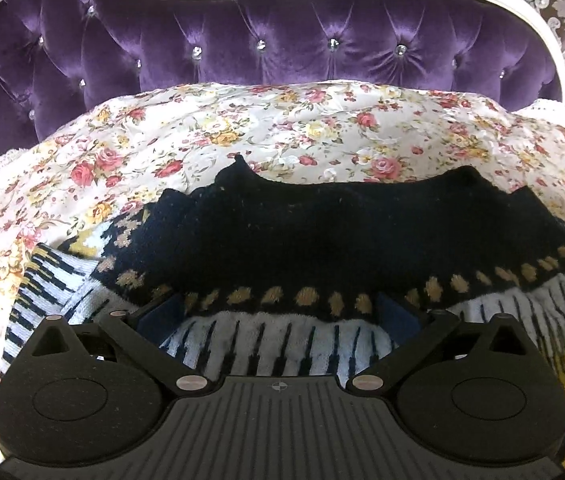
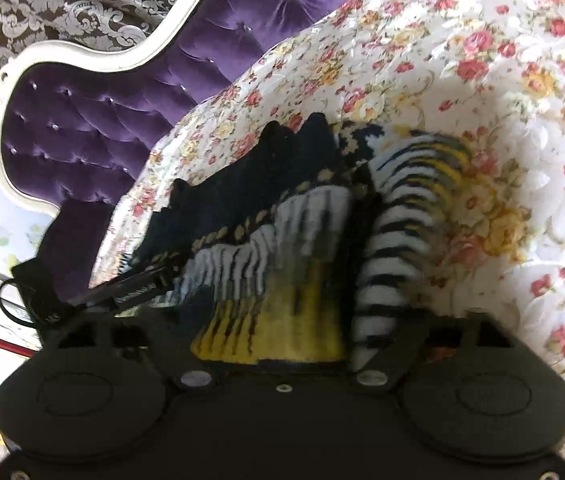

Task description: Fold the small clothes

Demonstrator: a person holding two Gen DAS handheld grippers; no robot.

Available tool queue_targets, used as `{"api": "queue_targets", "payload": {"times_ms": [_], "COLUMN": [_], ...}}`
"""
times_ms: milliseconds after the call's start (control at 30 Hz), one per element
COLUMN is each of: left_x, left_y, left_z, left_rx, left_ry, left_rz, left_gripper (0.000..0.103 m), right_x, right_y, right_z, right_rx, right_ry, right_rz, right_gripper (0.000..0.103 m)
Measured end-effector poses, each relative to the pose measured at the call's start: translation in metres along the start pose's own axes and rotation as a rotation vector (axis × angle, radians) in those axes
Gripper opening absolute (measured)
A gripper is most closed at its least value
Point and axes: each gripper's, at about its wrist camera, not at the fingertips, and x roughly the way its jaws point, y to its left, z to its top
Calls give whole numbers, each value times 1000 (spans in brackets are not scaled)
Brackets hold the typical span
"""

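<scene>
1. A small knitted sweater point(image 1: 322, 236), navy with tan dots, white-and-black stripes and a yellow band, is seen lying on a floral bedspread point(image 1: 242, 128) of a bed with a purple tufted headboard point(image 1: 242, 48).

2. Left gripper point(image 1: 278, 312): the blue-padded fingers point(image 1: 162, 314) are observed standing wide apart, low against the garment. The dotted navy hem is draped across the tips of both, and the striped white knit fills the gap between them. No pinch on the cloth can be confirmed; the fingers are recorded as spread.

3. Right gripper point(image 2: 278, 312): the view is blurred. The yellow and striped part of the sweater point(image 2: 282, 280) is seen bunched between the fingers, rising in a fold, and a striped sleeve point(image 2: 386, 264) runs down by the right-hand finger. The fingers are recorded as about half apart and closed on the bunched knit.

4. The left gripper's body is seen at the sweater's left edge in the right wrist view.
</scene>
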Motion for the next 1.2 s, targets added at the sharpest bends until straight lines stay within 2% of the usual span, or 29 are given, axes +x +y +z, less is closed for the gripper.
{"api": "queue_targets", "payload": {"times_ms": [33, 100, 300, 433, 533, 667, 700, 900, 1200], "left_x": [-1, -7, -42, -59, -68, -62, -59, -57, -59], "left_y": [1, 2, -4, -12, -8, 0, 2, 4, 4], "left_z": [2, 3, -20, -44, -56, -63, -64, -68, -73], "left_rx": [-3, -10, 40, 52, 13, -62, -75, -94, -120], "left_ry": [12, 29, 17, 29, 8, 49, 55, 41, 29], "left_rz": [-5, -6, 2, 51, 53, 17, 8, -2, 3], "left_gripper": [103, 102, 101, 101, 101, 103, 103, 103, 103], "right_x": [-1, -3, -10, -12, -16, -16, -16, -13, 0], "right_y": [-1, -4, 0, 0, -1, 2, 3, 6, 6], "right_z": [0, 1, 2, 1, 1, 0, 0, -1, -6], "right_rx": [-5, -3, 2, 10, 16, 3, -1, -17, -28], "right_ry": [-3, -8, -39, -48, -60, -73, -76, -88, -63], "right_rz": [-14, -12, 14, 31, 54, 57, 54, 43, -9], "right_gripper": [53, 50, 50, 50, 50, 50, 46, 45, 50]}}
